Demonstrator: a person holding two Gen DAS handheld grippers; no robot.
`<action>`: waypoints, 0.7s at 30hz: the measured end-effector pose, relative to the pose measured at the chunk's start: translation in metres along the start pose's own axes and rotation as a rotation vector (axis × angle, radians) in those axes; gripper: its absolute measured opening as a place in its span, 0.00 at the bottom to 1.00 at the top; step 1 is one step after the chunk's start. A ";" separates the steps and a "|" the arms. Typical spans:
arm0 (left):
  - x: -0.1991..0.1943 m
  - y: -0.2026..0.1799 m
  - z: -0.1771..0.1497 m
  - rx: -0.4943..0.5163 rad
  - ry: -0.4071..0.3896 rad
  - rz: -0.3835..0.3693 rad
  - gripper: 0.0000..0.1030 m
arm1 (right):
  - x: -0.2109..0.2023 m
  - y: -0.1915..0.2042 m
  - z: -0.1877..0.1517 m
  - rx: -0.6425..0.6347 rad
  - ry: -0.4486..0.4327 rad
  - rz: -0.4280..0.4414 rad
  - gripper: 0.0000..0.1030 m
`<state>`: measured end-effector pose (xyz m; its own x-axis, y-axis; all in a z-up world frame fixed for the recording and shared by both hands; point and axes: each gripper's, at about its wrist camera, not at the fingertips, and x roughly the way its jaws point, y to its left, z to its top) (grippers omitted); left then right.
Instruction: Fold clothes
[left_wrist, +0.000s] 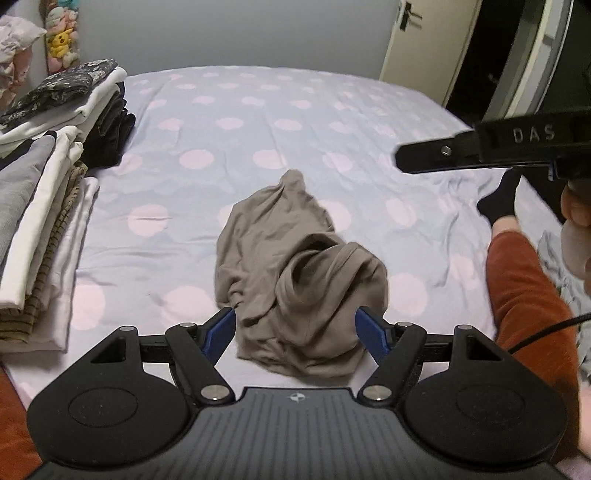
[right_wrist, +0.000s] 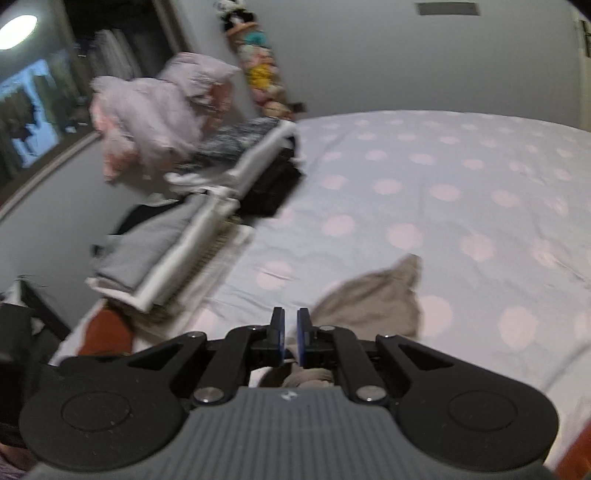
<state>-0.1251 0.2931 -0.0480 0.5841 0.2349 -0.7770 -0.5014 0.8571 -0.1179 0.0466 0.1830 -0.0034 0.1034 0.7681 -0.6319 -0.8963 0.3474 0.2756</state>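
- Lying crumpled mid-bed on the polka-dot sheet (left_wrist: 258, 122), a taupe garment (left_wrist: 291, 266) waits to be folded.
- The left gripper (left_wrist: 295, 328) hovers over its near edge, blue pads spread wide and empty, likely lining up a grasp.
- The right gripper (right_wrist: 290, 332) has its pads nearly together with a thin gap, pinching nothing.
- Folded stacks (left_wrist: 48, 192) sit along the left edge, apparently finished pieces kept clear.
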 end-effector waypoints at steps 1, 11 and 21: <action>0.001 0.002 0.000 0.014 0.004 0.010 0.82 | 0.001 -0.005 -0.003 0.007 0.009 -0.017 0.13; 0.022 0.015 0.000 0.113 0.070 0.062 0.81 | 0.027 -0.005 -0.044 0.090 0.164 0.037 0.29; 0.032 0.042 0.003 0.053 0.078 0.054 0.80 | 0.102 0.011 -0.074 0.192 0.295 -0.032 0.40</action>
<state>-0.1255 0.3380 -0.0761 0.5044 0.2465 -0.8276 -0.4949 0.8679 -0.0432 0.0157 0.2259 -0.1186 -0.0244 0.5766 -0.8167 -0.7943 0.4848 0.3660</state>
